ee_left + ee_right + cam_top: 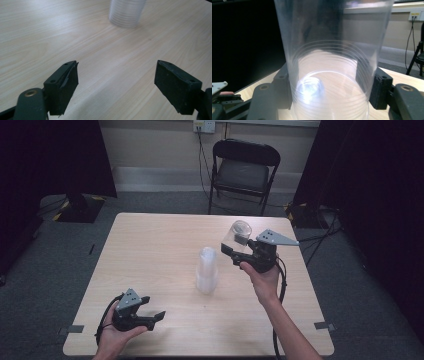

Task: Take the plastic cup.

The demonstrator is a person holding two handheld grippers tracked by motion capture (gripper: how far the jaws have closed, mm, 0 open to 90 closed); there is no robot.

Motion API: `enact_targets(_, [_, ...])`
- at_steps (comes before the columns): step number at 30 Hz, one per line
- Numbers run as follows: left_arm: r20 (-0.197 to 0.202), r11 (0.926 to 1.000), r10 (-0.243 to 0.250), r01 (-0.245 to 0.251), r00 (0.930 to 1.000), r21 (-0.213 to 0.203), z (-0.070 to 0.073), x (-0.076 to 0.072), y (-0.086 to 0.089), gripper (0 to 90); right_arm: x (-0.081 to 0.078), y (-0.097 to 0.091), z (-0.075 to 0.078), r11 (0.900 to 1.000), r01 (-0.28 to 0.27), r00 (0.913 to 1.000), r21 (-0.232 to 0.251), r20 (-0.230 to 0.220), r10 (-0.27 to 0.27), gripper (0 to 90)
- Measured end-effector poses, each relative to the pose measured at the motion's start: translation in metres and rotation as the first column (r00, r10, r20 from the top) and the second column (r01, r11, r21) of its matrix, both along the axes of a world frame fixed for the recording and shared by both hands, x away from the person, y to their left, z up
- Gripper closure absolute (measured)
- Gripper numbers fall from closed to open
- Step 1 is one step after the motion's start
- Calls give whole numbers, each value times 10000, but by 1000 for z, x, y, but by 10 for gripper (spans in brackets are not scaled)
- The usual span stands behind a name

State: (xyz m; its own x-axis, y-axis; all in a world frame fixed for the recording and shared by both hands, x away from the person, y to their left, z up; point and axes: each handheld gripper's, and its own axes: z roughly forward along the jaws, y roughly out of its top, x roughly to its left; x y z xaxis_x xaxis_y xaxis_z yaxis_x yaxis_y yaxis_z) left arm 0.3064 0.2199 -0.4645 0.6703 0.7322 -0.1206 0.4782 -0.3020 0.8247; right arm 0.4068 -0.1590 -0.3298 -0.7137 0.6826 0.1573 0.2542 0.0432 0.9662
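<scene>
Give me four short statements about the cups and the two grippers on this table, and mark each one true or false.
1. The right gripper holds a clear plastic cup. True.
2. The left gripper is clamped on the stack of cups. False: its jaws stand open with nothing between them.
3. The stack of cups stands upright on the table. True.
4. The held cup rests on the table. False: it is lifted above it, beside the stack.

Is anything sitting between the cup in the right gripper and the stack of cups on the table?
Nothing visible: the clear cup in the right gripper has bare table between it and the stack.
</scene>
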Motion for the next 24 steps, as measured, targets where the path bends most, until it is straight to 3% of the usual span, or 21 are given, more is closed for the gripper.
enact_targets(3, [164, 9982, -507, 511, 9986, -308, 2, -1, -3, 171, -3, -6, -3, 10000, 65, 9999, 60, -102, -65, 357])
enact_targets(6, [248, 9970, -747, 752, 9969, -163, 4, -3, -7, 186, -7, -11, -6, 9999, 109, 9998, 80, -159, -107, 358])
enact_targets(9, [315, 9969, -773, 777, 9965, -114, 4, -5, -11, 206, -11, -16, -9, 9999, 144, 9996, 57, -224, -143, 358])
enact_targets(11, [741, 9957, -857, 881, 9936, -291, 6, -6, -12, 277, -13, -18, -11, 9998, 174, 9994, 77, -287, -171, 358])
enact_targets(16, [979, 9916, -611, 716, 9933, -1073, 9, -5, -16, 287, -20, -22, -16, 9999, 153, 9990, 72, -411, -150, 358])
enact_targets(20, [1050, 9912, -559, 678, 9929, -1140, 11, -2, -20, 278, -25, -23, -21, 9999, 121, 9982, 86, -593, -116, 358])
enact_targets(24, [1173, 9880, -714, 864, 9905, -1278, 15, 0, -23, 327, -29, -23, -27, 9996, 17, 9963, 290, -864, 8, 358])
